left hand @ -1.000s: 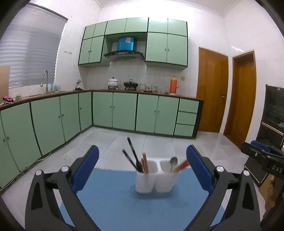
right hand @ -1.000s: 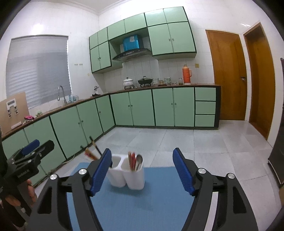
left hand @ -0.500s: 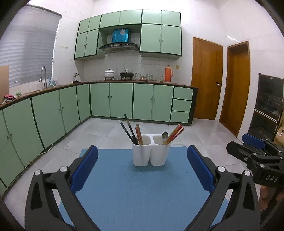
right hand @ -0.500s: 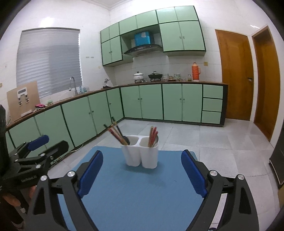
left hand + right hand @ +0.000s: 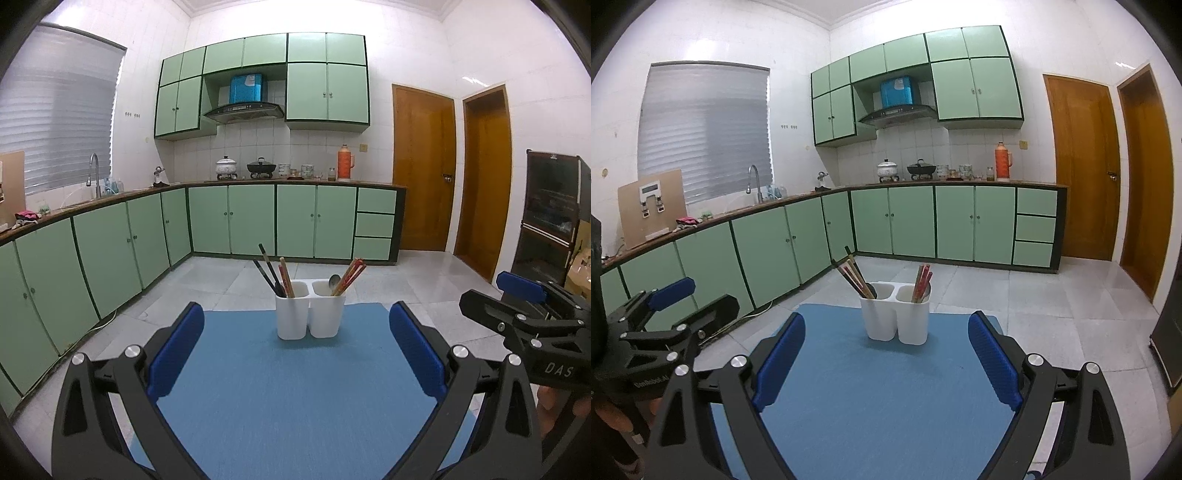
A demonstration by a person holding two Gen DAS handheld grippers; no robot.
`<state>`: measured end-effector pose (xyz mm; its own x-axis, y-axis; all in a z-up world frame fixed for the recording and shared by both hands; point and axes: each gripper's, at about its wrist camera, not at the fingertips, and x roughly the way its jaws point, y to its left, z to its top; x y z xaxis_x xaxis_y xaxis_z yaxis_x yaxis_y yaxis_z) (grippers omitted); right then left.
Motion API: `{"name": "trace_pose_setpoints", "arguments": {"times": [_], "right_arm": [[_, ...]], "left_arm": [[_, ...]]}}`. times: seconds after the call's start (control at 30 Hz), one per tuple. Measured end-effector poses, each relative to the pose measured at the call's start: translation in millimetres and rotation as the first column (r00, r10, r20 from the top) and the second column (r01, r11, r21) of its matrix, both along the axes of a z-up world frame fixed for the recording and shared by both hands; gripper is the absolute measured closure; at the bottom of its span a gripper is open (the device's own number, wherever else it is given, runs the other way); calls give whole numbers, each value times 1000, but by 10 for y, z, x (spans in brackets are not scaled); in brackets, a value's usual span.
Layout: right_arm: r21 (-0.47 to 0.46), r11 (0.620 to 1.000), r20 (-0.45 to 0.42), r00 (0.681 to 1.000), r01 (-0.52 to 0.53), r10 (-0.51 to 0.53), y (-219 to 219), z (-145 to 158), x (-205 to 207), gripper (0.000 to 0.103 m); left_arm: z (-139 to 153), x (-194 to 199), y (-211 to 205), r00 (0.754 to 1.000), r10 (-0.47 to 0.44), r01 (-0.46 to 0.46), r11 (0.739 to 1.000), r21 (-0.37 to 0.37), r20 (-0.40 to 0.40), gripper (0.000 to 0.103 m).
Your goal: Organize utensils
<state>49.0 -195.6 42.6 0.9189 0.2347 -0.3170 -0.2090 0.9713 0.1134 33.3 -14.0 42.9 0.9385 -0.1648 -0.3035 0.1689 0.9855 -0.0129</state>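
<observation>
A white two-cup utensil holder (image 5: 310,314) (image 5: 895,315) stands at the far end of a blue mat (image 5: 280,391) (image 5: 879,387). Its left cup holds black and wooden chopsticks (image 5: 271,275). Its right cup holds a metal spoon (image 5: 334,281) and red chopsticks (image 5: 351,275). My left gripper (image 5: 295,347) is open, well short of the holder, with nothing between its blue pads. My right gripper (image 5: 886,354) is open and empty too, also short of the holder. Each gripper shows at the edge of the other's view.
Green base cabinets (image 5: 251,219) run along the left and back walls under a counter with pots (image 5: 262,168) and an orange flask (image 5: 344,162). Two wooden doors (image 5: 424,173) are at the right. A dark cabinet (image 5: 550,210) stands at far right. Grey tiled floor surrounds the mat.
Both grippers have pulled back from the holder, which now looks smaller and farther off. The right gripper's jaws stand wider than a second ago.
</observation>
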Motion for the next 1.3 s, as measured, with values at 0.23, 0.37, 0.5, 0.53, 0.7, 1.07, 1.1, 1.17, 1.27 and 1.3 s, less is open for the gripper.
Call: {"name": "trace_pose_setpoints", "arguments": {"times": [0.23, 0.37, 0.5, 0.53, 0.7, 1.07, 1.1, 1.17, 1.27, 1.3], "right_arm": [[-4, 1000, 12, 1000, -9, 9, 28, 18, -109, 15], [-6, 1000, 23, 1000, -12, 12, 51, 36, -151, 15], [-4, 1000, 34, 999, -15, 15, 67, 64, -188, 15], [-5, 1000, 36, 999, -15, 16, 71, 67, -193, 15], [-6, 1000, 38, 999, -15, 16, 76, 56, -192, 15], [-7, 1000, 41, 999, -20, 20, 83, 59, -216, 15], [-7, 1000, 41, 999, -20, 21, 84, 60, -214, 15], [-7, 1000, 41, 999, -21, 21, 84, 58, -216, 15], [-7, 1000, 41, 999, -21, 21, 85, 58, -215, 15], [-7, 1000, 40, 999, -21, 21, 86, 58, -214, 15]], "left_arm": [[9, -83, 2, 1000, 1, -1, 1000, -3, 3, 6], [5, -114, 14, 1000, 5, -5, 1000, -9, 6, 6], [16, -151, 10, 1000, 5, -5, 1000, -9, 18, 6], [19, -157, 12, 1000, 5, -5, 1000, -10, 19, 6], [16, -178, 50, 1000, 7, -7, 1000, -12, 23, 6], [3, -189, 38, 1000, 8, -8, 1000, -11, 25, 6], [3, -188, 37, 1000, 7, -7, 1000, -10, 24, 6], [6, -185, 43, 1000, 6, -6, 1000, -7, 22, 6], [11, -183, 45, 1000, 5, -5, 1000, -4, 20, 6], [14, -183, 49, 1000, 5, -5, 1000, -5, 21, 6]]}}
